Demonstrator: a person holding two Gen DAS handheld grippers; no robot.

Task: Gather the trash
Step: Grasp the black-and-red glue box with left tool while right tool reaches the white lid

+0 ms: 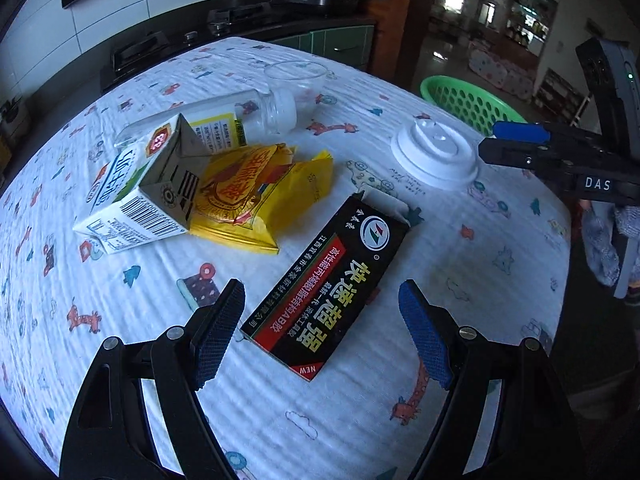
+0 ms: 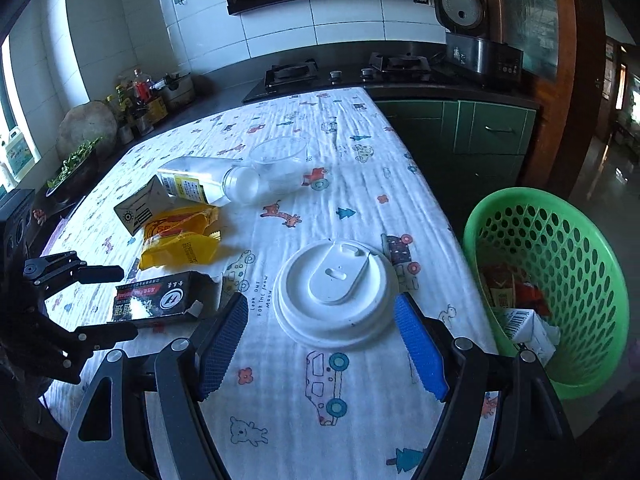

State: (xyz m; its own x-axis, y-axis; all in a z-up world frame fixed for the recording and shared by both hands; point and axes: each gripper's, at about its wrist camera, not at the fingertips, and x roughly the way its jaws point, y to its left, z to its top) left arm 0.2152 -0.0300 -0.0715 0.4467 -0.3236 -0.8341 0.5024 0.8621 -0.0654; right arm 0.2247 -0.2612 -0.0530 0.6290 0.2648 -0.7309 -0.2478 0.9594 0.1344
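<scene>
Right wrist view: green perforated basket (image 2: 568, 264) stands beside the table (image 2: 360, 128), off its edge, holding a barcoded carton (image 2: 528, 330) and red packaging (image 2: 520, 288). Right gripper (image 2: 320, 344) is wide open and empty, jaws flanking the near rim of the white lid (image 2: 334, 292). Left gripper (image 1: 322, 330) is wide open, holding nothing, jaws astride the near end of the black box (image 1: 326, 288), which lies flat, long axis running diagonally away from the gripper toward the lid.

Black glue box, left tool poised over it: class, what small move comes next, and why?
Probably lower the left tool a little and close on the black box. Its jaws stand open and empty, astride the box's near end, and the box lies flat on the tablecloth.
</scene>
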